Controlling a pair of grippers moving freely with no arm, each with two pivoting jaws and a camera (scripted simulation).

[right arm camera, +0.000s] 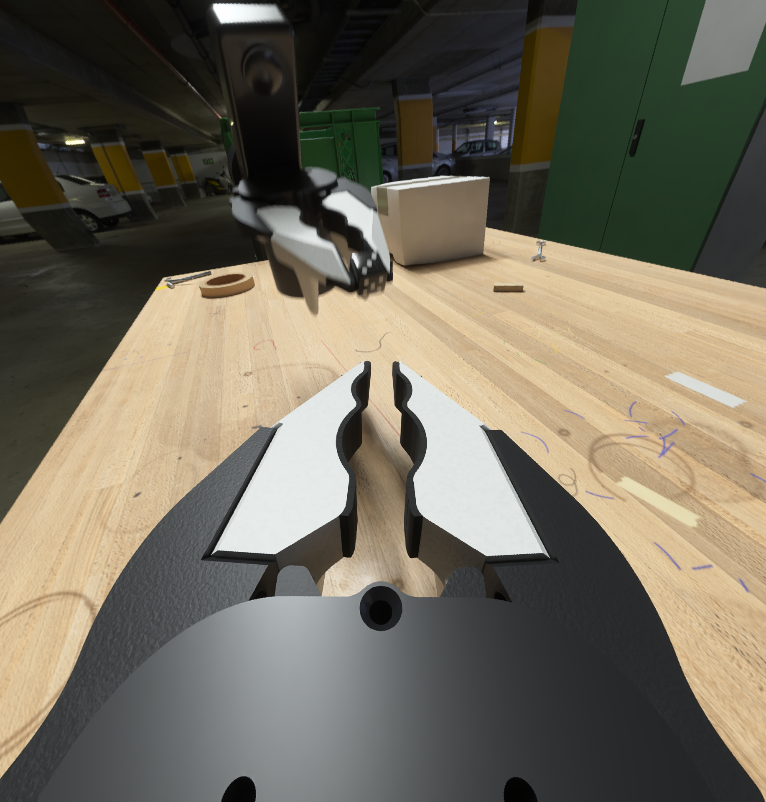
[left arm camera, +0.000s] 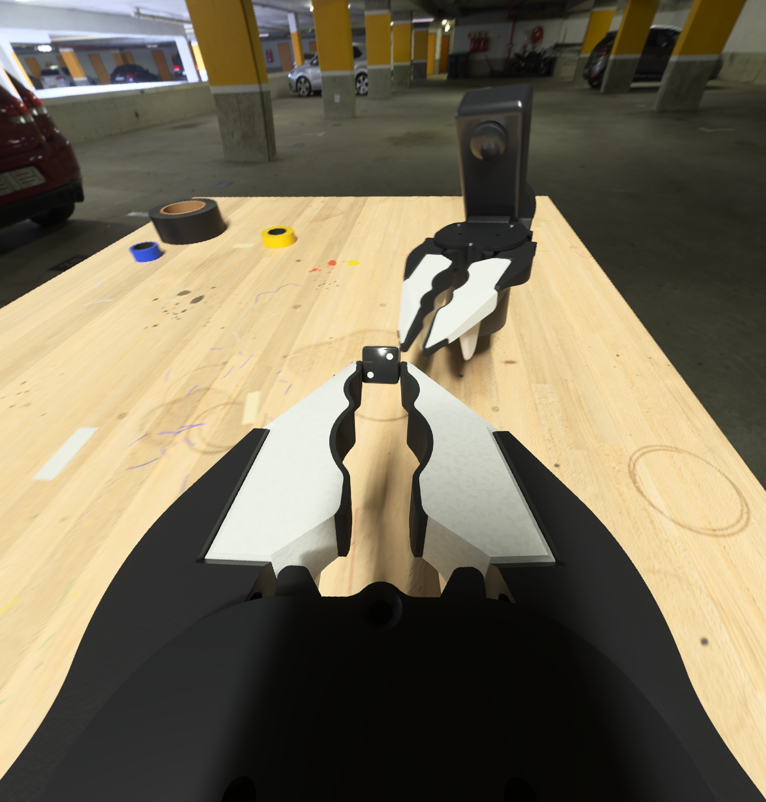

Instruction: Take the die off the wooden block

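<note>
My left gripper (left arm camera: pixel 380 369) is shut on a black die (left arm camera: pixel 380 365) with white pips, pinched between its fingertips and held above the wooden table (left arm camera: pixel 589 390). In the right wrist view the left gripper (right arm camera: pixel 374 284) hangs in the air with the die (right arm camera: pixel 369 272) at its tips. A small tan wooden block (right arm camera: pixel 508 287) lies flat on the table to the right of it, with nothing on top. My right gripper (right arm camera: pixel 381 366) is empty, its jaws only a narrow gap apart, low over the table. It also shows in the left wrist view (left arm camera: pixel 416 349), just right of the die.
A black tape roll (left arm camera: pixel 188 219), a yellow one (left arm camera: pixel 278 236) and a blue one (left arm camera: pixel 145 251) lie at the far left. A cream box (right arm camera: pixel 437 221), a brown tape ring (right arm camera: pixel 227 284) and a small metal part (right arm camera: pixel 539 251) stand at the opposite end.
</note>
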